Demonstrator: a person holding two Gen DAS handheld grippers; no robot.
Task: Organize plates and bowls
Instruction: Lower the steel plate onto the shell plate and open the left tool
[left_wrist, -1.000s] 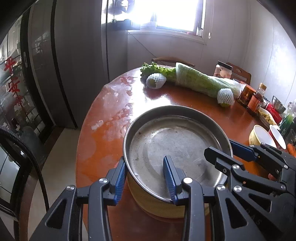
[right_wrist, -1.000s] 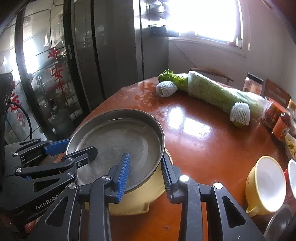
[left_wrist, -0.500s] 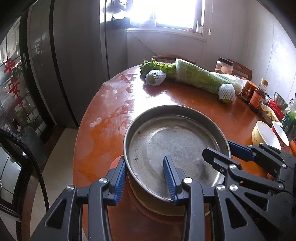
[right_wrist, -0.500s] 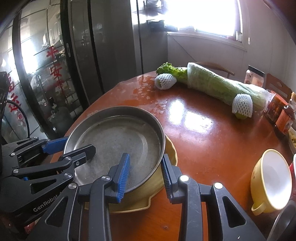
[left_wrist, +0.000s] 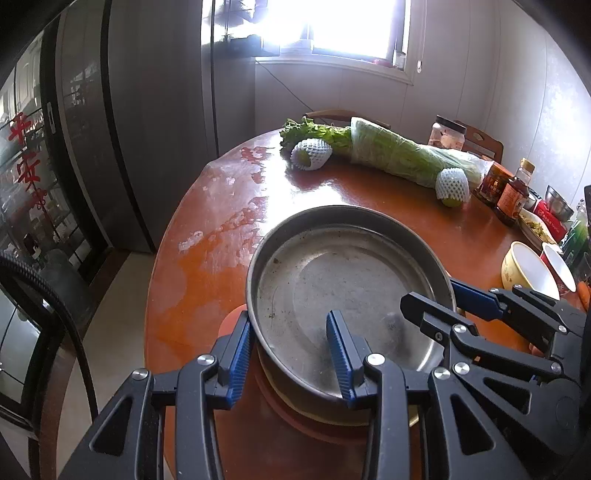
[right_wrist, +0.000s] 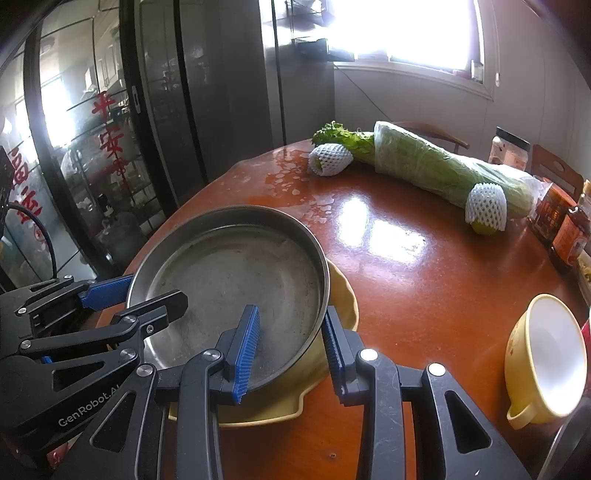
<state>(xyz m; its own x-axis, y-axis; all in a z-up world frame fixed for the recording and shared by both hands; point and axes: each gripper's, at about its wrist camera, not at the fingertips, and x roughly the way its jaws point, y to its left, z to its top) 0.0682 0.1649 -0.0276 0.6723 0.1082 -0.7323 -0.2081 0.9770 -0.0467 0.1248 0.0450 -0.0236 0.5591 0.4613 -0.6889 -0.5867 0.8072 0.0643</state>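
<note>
A round steel pan (left_wrist: 343, 280) sits above a yellow dish (right_wrist: 341, 295) on the red-brown round table (left_wrist: 221, 266). My left gripper (left_wrist: 291, 354) straddles the pan's near rim, one blue finger outside, one inside, with a gap to the rim. My right gripper (right_wrist: 290, 350) straddles the rim on the opposite side in the same way. In the right wrist view the pan (right_wrist: 236, 280) covers most of the yellow dish. An orange-red plate (left_wrist: 236, 321) shows under the stack. A yellow bowl (right_wrist: 546, 354) with a white inside lies to the right.
A wrapped cabbage (left_wrist: 406, 158), two net-wrapped fruits (left_wrist: 310, 153) and leafy greens lie at the table's far side. Sauce jars (left_wrist: 511, 195), a red cup (left_wrist: 557, 262) and boxes crowd the right edge. A dark cabinet (left_wrist: 92, 147) stands left of the table.
The pan has been lifted up off the yellow dish; the dish looks lower and more exposed. Both grippers rose with it and keep the same stance on the rim.
</note>
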